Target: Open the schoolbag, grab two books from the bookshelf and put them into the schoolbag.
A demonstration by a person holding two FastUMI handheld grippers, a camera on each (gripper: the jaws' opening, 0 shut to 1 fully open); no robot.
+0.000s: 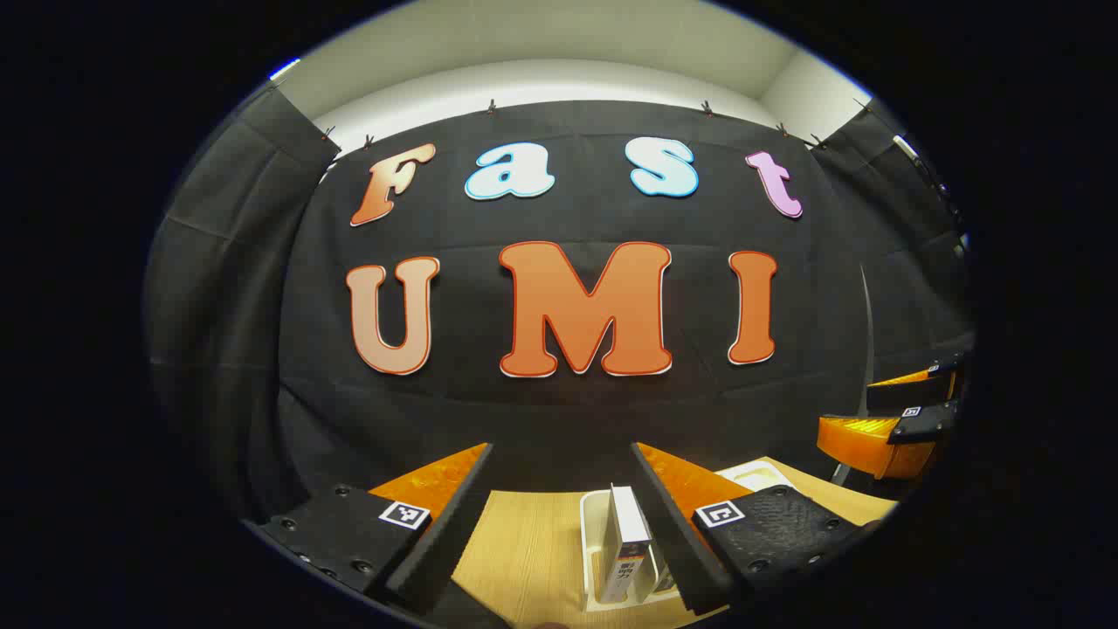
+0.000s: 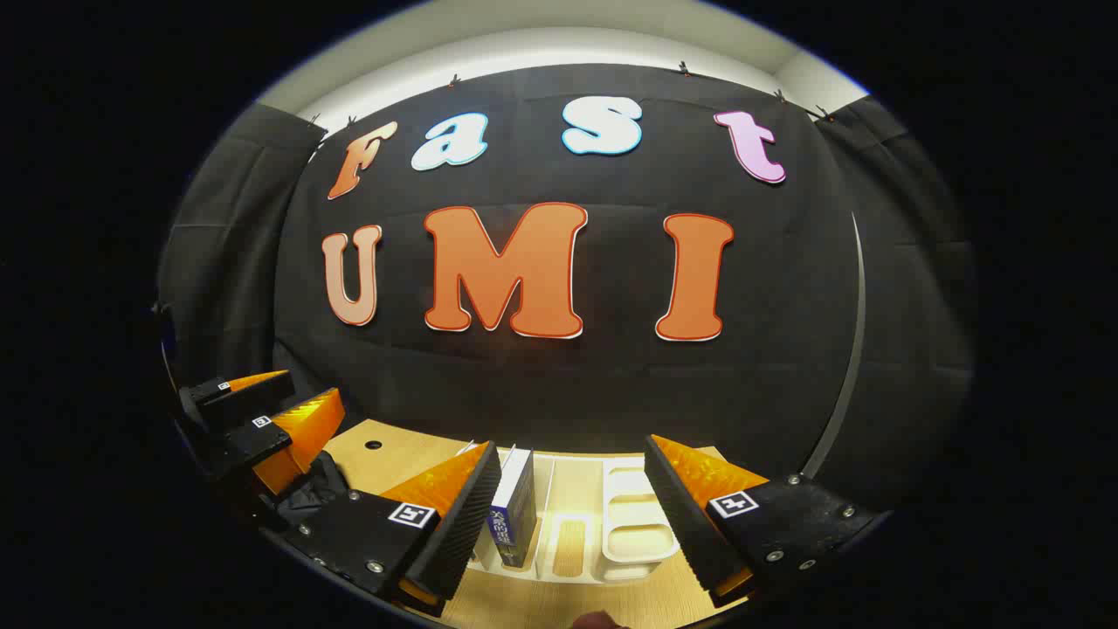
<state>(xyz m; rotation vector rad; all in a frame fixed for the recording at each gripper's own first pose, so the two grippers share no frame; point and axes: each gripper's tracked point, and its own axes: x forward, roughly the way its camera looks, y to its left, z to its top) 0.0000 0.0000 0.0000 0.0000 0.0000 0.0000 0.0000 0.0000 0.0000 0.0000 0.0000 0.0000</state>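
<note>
In the left gripper view my left gripper [image 1: 560, 451] is open and holds nothing. Below it a white book [image 1: 627, 540] stands upright in a white bookshelf rack [image 1: 590, 559] on the wooden table [image 1: 524, 550]. My right gripper [image 2: 572, 445] is open too, above the same white rack [image 2: 633, 528]. A book with a blue spine [image 2: 515, 507] stands in the rack, just inside the left finger and apart from it. Each gripper also appears in the other's view: right gripper [image 1: 884, 405], left gripper [image 2: 304, 390], both with a gap between the jaws.
A lump of black fabric [image 2: 307, 491] lies on the table under the left gripper; I cannot tell what it is. The wooden table [image 2: 384, 463] has a small round hole [image 2: 373, 445]. The black cloth wall stands close behind the table.
</note>
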